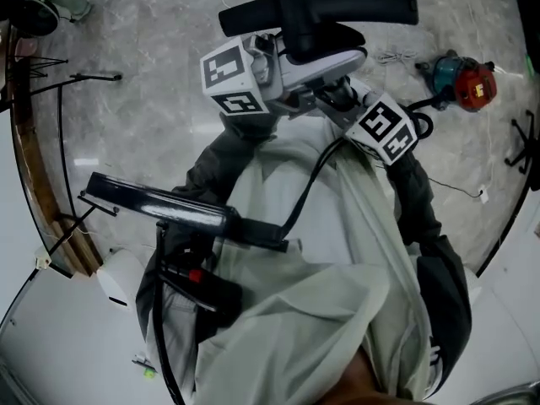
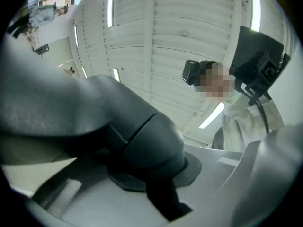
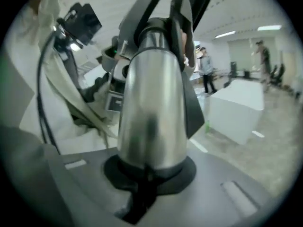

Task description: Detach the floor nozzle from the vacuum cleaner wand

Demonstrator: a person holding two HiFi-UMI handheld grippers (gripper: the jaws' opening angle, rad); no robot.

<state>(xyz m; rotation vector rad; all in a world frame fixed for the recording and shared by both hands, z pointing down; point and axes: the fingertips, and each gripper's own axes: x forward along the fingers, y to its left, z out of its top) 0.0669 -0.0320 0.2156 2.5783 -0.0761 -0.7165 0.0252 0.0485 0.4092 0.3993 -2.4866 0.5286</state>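
Observation:
I hold the vacuum's black floor nozzle (image 1: pixel 325 8) up in front of my chest. The left gripper (image 1: pixel 314 64), beside its marker cube, is shut on the nozzle's dark grey neck (image 2: pixel 142 136), which fills the space between its jaws. In the right gripper view the silver wand (image 3: pixel 151 112) stands upright between the jaws, and the right gripper (image 3: pixel 151 176) is shut on it. In the head view the right gripper (image 1: pixel 344 98) sits just under the left one. The wand itself is hidden there behind grippers and cubes.
A red and teal tool (image 1: pixel 462 78) lies on the marble floor at the upper right, near a chair base (image 1: pixel 525 142). Black stand legs (image 1: pixel 59 78) and a curved wooden edge (image 1: pixel 34 184) are on the left. A long black device (image 1: pixel 160 205) hangs at my waist.

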